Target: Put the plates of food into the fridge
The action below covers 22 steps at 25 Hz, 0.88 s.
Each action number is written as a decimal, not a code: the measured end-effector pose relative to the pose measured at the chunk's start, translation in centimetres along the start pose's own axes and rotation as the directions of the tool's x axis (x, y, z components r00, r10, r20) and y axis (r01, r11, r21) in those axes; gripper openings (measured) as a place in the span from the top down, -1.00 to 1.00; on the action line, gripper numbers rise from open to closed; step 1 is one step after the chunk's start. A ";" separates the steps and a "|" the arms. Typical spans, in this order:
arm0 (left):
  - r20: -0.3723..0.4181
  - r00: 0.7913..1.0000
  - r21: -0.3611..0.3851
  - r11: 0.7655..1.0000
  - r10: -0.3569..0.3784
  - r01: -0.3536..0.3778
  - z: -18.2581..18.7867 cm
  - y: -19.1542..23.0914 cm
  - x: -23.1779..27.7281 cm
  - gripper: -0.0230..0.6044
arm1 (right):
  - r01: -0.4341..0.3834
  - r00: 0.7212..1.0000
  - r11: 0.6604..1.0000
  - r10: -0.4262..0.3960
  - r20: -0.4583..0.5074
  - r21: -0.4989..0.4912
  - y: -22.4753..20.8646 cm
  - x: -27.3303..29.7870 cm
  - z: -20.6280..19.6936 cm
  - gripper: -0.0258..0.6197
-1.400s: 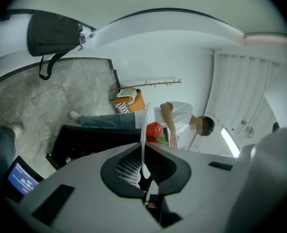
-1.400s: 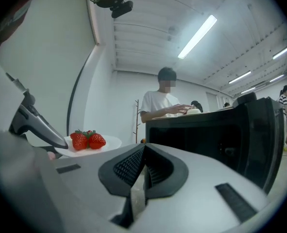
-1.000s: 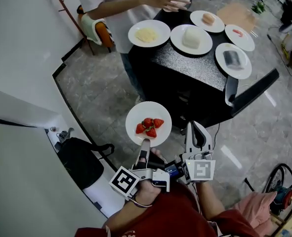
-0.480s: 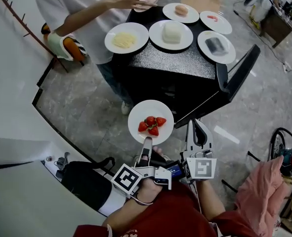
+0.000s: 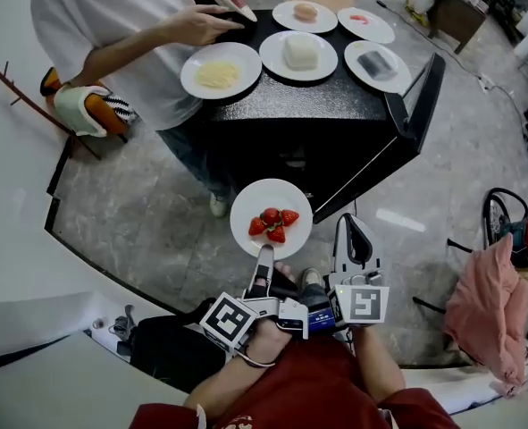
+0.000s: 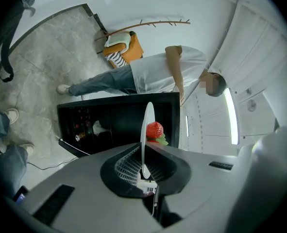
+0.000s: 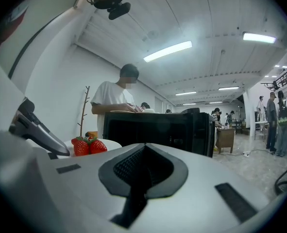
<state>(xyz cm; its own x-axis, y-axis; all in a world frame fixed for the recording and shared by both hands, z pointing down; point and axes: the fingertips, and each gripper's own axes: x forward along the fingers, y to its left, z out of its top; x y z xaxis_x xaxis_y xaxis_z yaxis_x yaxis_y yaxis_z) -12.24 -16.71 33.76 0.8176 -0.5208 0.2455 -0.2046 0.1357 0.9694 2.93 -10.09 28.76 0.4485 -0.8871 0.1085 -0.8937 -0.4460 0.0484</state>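
Between the fingers of the left gripper (image 5: 264, 254), which are closed narrow on its near rim, the plate (image 5: 289, 197) is held about level, the strawberries (image 5: 273, 223) lying just beyond the fingertips. Just right of it, the right gripper (image 5: 351, 225) is carried with its fingers together and nothing between them. Ahead of both pairs of fingers, well apart from them, the fridge (image 5: 308, 155) is seen with its door (image 5: 417, 105) swung open to the right; four more plates (image 5: 221, 70) wait on its top surface, and a person (image 5: 112, 34) stands at its left corner. The step in hand is judged to be the carry to the open compartment. Since the plate is gripped at one edge only, its far side is likely to sag or swing if the wrist is turned sharply; the fingers are best held level and the approach made slowly and straight. The loose strawberries may be expected to roll if the plate is tipped. The plate should be entered far edge first, clear of the door and of the items (image 6: 92, 127) seen inside, set down flat, and only then released.
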 end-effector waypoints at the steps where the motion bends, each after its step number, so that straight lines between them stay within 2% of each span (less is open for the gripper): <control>1: -0.007 1.000 0.008 1.000 0.003 -0.003 0.2 0.2 0.1 0.88 | 0.008 1.000 1.000 -0.008 0.002 -0.001 0.1 -0.1 -0.1 0.89; 6: -0.011 1.000 0.011 1.000 0.002 -0.002 -0.2 0.8 0.3 0.88 | 0.025 1.000 1.000 -0.025 0.016 0.002 -0.3 -0.7 -0.6 0.89; 22: 0.069 0.998 0.008 1.000 0.000 -0.001 -2.2 3.4 1.7 0.88 | -0.070 0.996 0.997 0.071 0.045 -0.019 -1.4 0.3 -3.6 0.89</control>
<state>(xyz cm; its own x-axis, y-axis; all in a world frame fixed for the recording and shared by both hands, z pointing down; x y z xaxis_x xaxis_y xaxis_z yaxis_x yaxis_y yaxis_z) -10.36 -15.25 37.50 0.7782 -0.5780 0.2456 -0.2099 0.1292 0.9692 4.35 -9.33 32.30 0.3839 -0.9210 0.0666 -0.9229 -0.3803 0.0600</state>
